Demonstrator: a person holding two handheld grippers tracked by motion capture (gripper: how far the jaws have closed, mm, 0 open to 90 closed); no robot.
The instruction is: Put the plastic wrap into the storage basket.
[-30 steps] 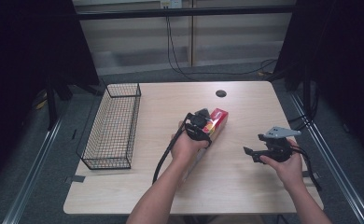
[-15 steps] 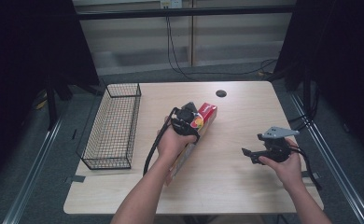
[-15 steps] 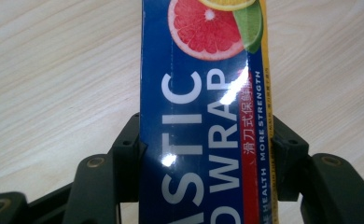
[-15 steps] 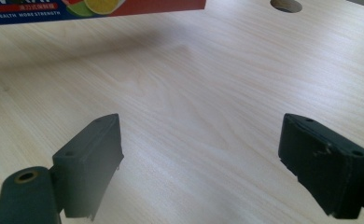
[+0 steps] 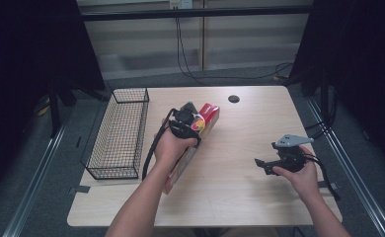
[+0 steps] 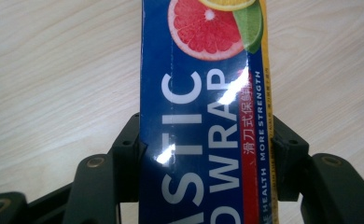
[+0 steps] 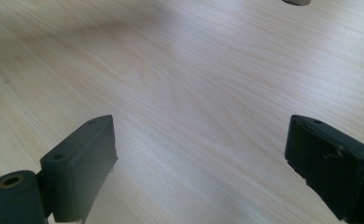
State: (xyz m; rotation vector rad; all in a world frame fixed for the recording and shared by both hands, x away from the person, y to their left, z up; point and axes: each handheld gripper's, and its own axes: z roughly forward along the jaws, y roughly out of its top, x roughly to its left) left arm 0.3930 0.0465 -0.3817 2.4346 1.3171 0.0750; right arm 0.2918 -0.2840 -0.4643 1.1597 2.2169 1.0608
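The plastic wrap box [image 5: 193,143] is a long, narrow carton, dark blue on its face with big white lettering, a red stripe along one edge carrying small white print, a yellow border, and a picture of a cut grapefruit with a lime wedge near one end; that end is red. It lies slantwise over the counter [image 5: 240,192], just to the right of the wire basket [image 5: 119,133] and apart from it. The left gripper [image 6: 203,154] has its fingers [image 6: 129,154] clamped on the box's two long sides, the carton passing straight between them. The right gripper [image 7: 201,163], well to the right of the basket, has just been opening; its fingers [image 7: 84,163] stand wide apart over bare wood.
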